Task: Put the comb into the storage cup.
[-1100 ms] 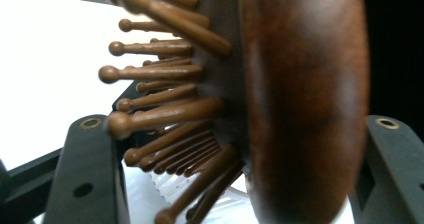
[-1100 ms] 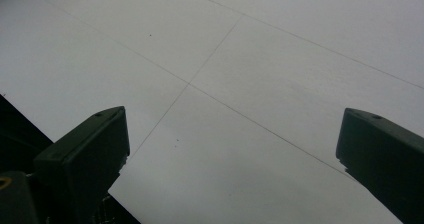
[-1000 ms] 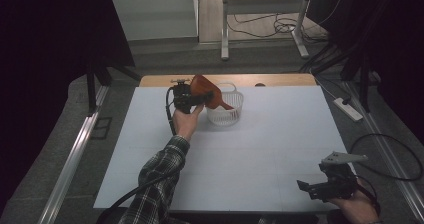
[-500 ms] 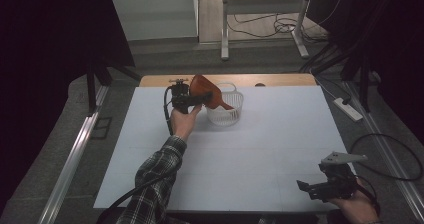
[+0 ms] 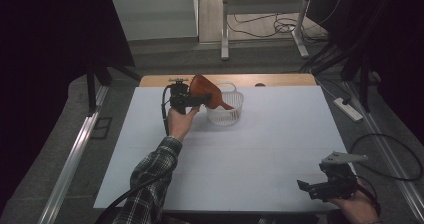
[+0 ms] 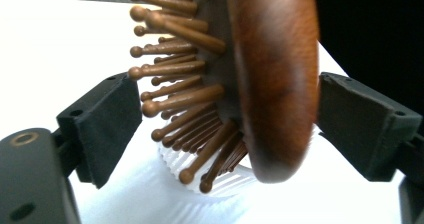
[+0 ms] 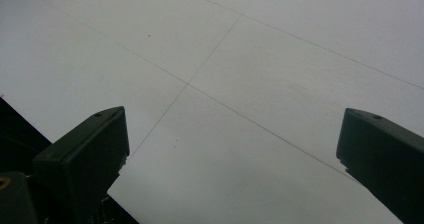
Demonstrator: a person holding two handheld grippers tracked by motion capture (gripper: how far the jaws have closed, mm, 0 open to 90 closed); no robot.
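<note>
While the right gripper rests at the near right corner of the white table, held low in the person's hand, its jaws stand wide apart with nothing but bare tabletop between them, as the right gripper view shows. Farther out, past a plaid sleeve reaching in from the bottom edge, the left gripper is held up near the far edge of the table, just left of a small white basket. Between its jaws sits a brown wooden hairbrush; its paddle head rises up and to the left above the gripper, and its long axis slants down to the right, so the handle end dips into the basket. In the left gripper view the brush stands on edge, smooth rounded back toward the right jaw and its ball-tipped wooden pins pointing at the left jaw. These jaws have just been opening: a gap shows on each side, the pads no longer pressing on the brush, though it is between them. Below the brush, the basket's ribbed white rim is seen
</note>
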